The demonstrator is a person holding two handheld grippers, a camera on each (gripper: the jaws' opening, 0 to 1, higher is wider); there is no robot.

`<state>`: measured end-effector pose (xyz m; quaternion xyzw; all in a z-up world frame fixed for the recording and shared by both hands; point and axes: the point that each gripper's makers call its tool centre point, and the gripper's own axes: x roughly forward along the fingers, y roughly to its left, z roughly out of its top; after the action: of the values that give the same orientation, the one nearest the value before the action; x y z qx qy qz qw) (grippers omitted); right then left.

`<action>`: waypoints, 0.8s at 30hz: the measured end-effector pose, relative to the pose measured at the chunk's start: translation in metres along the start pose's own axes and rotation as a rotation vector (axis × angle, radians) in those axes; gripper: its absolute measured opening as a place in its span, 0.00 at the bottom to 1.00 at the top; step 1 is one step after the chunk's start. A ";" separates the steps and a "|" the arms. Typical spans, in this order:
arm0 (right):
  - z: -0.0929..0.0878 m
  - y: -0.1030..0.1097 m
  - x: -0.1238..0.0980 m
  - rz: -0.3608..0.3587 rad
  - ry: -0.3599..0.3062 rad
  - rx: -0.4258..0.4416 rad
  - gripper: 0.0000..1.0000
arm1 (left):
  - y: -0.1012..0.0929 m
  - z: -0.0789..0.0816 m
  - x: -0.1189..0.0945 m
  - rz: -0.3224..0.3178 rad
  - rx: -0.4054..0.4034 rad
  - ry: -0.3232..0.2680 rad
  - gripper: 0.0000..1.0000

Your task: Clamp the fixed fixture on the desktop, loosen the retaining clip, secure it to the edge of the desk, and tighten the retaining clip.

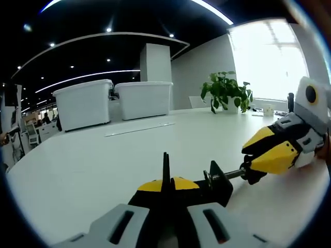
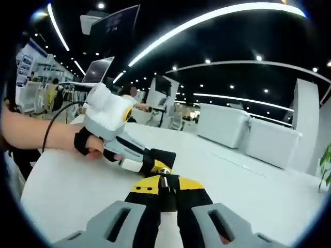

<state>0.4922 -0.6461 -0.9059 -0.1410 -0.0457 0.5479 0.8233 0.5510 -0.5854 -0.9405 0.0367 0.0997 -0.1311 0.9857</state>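
The black clamp fixture sits upright on the white table, pretty chunky body, with its silver threaded screw sticking out sideways to a black knob.

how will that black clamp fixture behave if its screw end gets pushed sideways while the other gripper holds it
The black clamp fixture looks rigid, so it should probably hold its shape. The left gripper pinches it on a narrow edge, so it may pivot. The right gripper closes on the thin metal screw, which seems smooth and could slip.

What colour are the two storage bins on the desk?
White; the storage bins show best in the left gripper view.
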 end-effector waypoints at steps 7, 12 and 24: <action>-0.008 -0.009 0.001 -0.019 0.020 0.132 0.27 | 0.001 -0.001 0.000 0.001 -0.006 0.005 0.05; -0.008 -0.009 0.000 -0.016 0.019 0.155 0.26 | 0.001 -0.001 0.001 0.000 -0.005 0.005 0.05; -0.006 -0.003 -0.001 -0.013 0.022 0.010 0.22 | 0.001 0.000 0.001 0.001 -0.004 0.004 0.05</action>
<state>0.4953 -0.6490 -0.9104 -0.1428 -0.0350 0.5411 0.8280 0.5520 -0.5844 -0.9410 0.0352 0.1020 -0.1302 0.9856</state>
